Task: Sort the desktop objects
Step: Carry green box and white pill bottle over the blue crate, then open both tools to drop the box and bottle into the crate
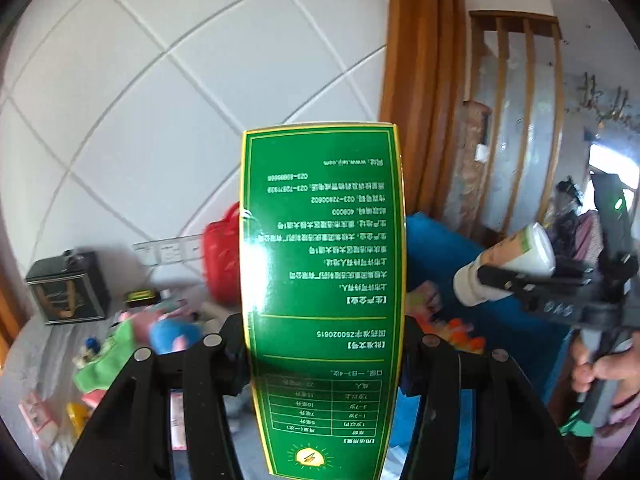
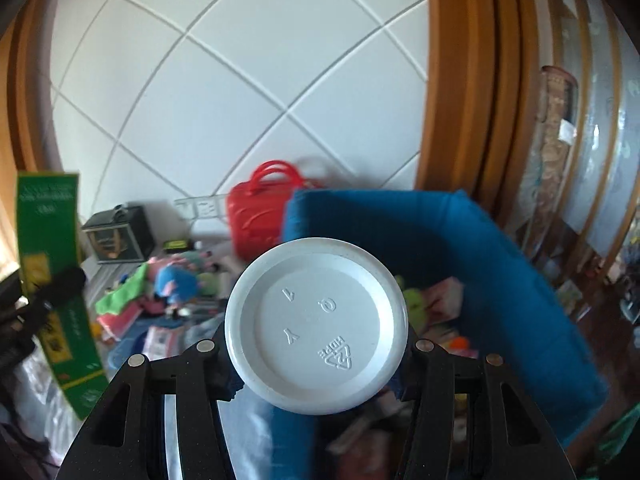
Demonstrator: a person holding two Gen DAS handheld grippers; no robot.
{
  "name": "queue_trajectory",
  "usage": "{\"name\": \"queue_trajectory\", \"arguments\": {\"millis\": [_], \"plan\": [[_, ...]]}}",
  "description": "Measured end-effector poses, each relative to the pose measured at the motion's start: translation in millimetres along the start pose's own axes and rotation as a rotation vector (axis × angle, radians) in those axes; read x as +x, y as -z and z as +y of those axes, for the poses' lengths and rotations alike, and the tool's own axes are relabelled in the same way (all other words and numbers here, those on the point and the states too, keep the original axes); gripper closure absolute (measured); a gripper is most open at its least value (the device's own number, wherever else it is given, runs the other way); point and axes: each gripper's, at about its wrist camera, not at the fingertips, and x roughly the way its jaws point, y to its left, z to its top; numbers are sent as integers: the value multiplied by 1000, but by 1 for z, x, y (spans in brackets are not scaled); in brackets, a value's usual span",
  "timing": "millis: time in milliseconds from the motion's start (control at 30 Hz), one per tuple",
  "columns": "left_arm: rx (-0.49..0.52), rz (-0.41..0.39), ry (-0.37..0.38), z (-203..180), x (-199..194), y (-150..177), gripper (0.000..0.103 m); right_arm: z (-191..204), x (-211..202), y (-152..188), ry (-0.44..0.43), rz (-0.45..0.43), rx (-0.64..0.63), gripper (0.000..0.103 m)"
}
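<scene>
A tall green medicine box (image 1: 324,300) with a yellow border stands upright between the fingers of my left gripper (image 1: 324,344), which is shut on it above the cluttered desk. In the right wrist view the same green box (image 2: 52,240) shows at the left edge in the left gripper (image 2: 48,292). My right gripper (image 2: 316,356) is shut on a white plastic bottle (image 2: 316,324) whose round base faces the camera. From the left wrist view the bottle (image 1: 516,256) lies sideways in the right gripper (image 1: 532,276), with a person's hand (image 1: 604,372) on its handle.
A blue fabric bin (image 2: 460,248) with toys inside sits below at the right. A red plastic handbag (image 2: 260,220) and a dark box (image 2: 120,236) stand by the tiled wall. Plush toys (image 2: 176,280), cloths and packets litter the desk. A wooden door frame (image 2: 452,80) rises at the right.
</scene>
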Motion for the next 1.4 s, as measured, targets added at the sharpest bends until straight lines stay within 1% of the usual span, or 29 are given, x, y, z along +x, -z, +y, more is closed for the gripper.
{"name": "queue_trajectory", "arguments": {"millis": [133, 167, 233, 300, 333, 400, 500, 533, 633, 700, 833, 933, 1000, 1067, 1133, 1200, 1233, 1267, 1300, 1367, 1400], "plan": [[2, -18, 32, -71, 30, -43, 51, -82, 16, -15, 55, 20, -32, 51], [3, -16, 41, -91, 40, -54, 51, -104, 24, -17, 69, 35, -40, 51], [3, 1, 57, -123, 58, -69, 51, -136, 40, -20, 87, 66, -51, 51], [1, 53, 74, -155, 85, -79, 51, -168, 62, -19, 89, 119, -45, 51], [2, 99, 77, -172, 106, -80, 51, -182, 71, -17, 86, 146, -37, 51], [17, 168, 63, -199, 136, -78, 51, -205, 93, -10, 93, 198, -27, 51], [36, 324, 45, -225, 196, -55, 51, -230, 124, 7, 75, 288, -15, 51], [35, 386, 38, -231, 216, -41, 51, -233, 133, 11, 74, 312, -20, 51], [49, 530, 15, -245, 268, -7, 51, -243, 161, 28, 76, 405, -33, 51], [74, 600, -13, -249, 289, 17, 51, -246, 179, 38, 81, 465, -40, 51], [109, 716, -35, -255, 313, 48, 51, -246, 214, 64, 85, 568, -72, 51], [128, 719, -61, -257, 313, 53, 50, -243, 230, 83, 84, 622, -105, 51], [117, 719, -64, -255, 313, 55, 44, -241, 235, 89, 92, 646, -127, 51], [95, 725, -53, -251, 314, 58, 26, -240, 238, 91, 100, 658, -142, 51], [81, 725, -45, -245, 314, 59, 25, -239, 239, 93, 97, 664, -141, 51], [87, 714, -52, -245, 312, 59, 25, -238, 239, 94, 94, 671, -138, 49], [90, 711, -52, -246, 311, 60, 25, -238, 239, 92, 95, 673, -139, 46], [93, 711, -52, -246, 314, 58, 25, -238, 238, 92, 98, 671, -139, 40], [96, 710, -52, -244, 313, 58, 25, -238, 239, 92, 95, 670, -135, 37], [98, 710, -53, -244, 315, 61, 25, -239, 240, 89, 88, 669, -123, 23], [96, 708, -56, -244, 313, 60, 25, -239, 239, 89, 85, 668, -121, 20]]}}
